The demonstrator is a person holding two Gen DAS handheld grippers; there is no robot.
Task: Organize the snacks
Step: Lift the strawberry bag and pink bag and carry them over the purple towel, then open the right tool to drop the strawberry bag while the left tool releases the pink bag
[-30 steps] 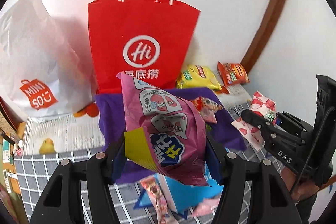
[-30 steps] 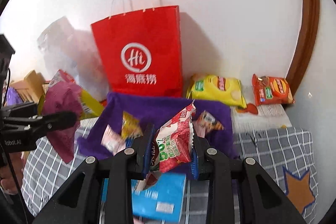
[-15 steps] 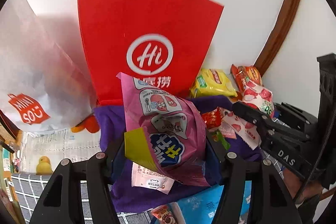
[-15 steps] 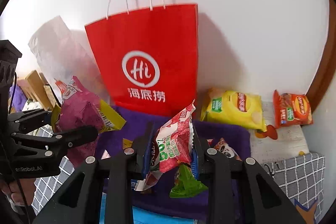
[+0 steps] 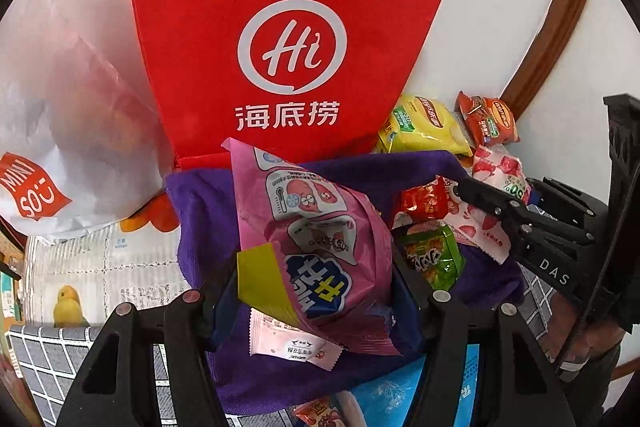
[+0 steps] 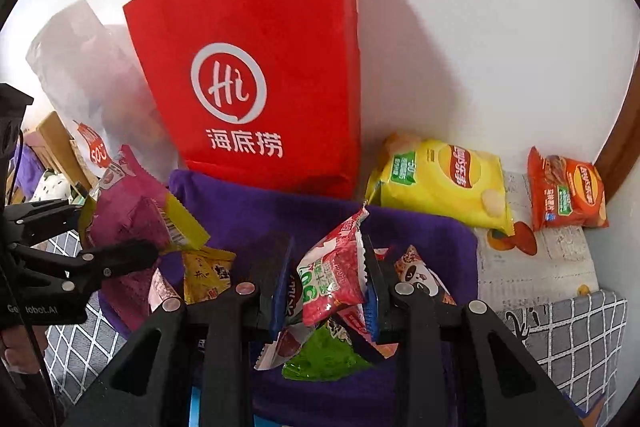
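My left tongs (image 5: 316, 291) are clamped on a puffy pink snack bag (image 5: 316, 227) with a yellow corner flap and bold blue-and-yellow characters I can't fully read; it fills the lower middle of the left view. My right tongs (image 6: 326, 291) are squeezed nearly together on a red-and-white strawberry packet (image 6: 332, 275) printed with a green "50", at the lower middle of the right view.

Both bags hang over a purple cloth (image 5: 208, 227) that spreads across the checked tablecloth (image 6: 580, 331). On the cloth lie small snacks: a green packet (image 5: 434, 259), a red packet (image 5: 424, 203), a pale pink sachet (image 5: 292, 343), a yellow packet (image 6: 208, 271) and one with a panda face (image 6: 420, 271). A blue box (image 5: 392, 391) pokes out at the bottom edge.

Behind the cloth, centre frame, stands a red paper bag (image 5: 288, 39) with a white "Hi" circle and the characters 海底捞. To its left is a white bag (image 5: 60, 115) with a red "MINISO" tag. At the right against the wall lie a yellow chip bag (image 6: 440, 183) and an orange chip bag (image 6: 568, 195), both with a Lay's-style logo. A yellow rubber duck (image 5: 68, 303) sits at lower left.
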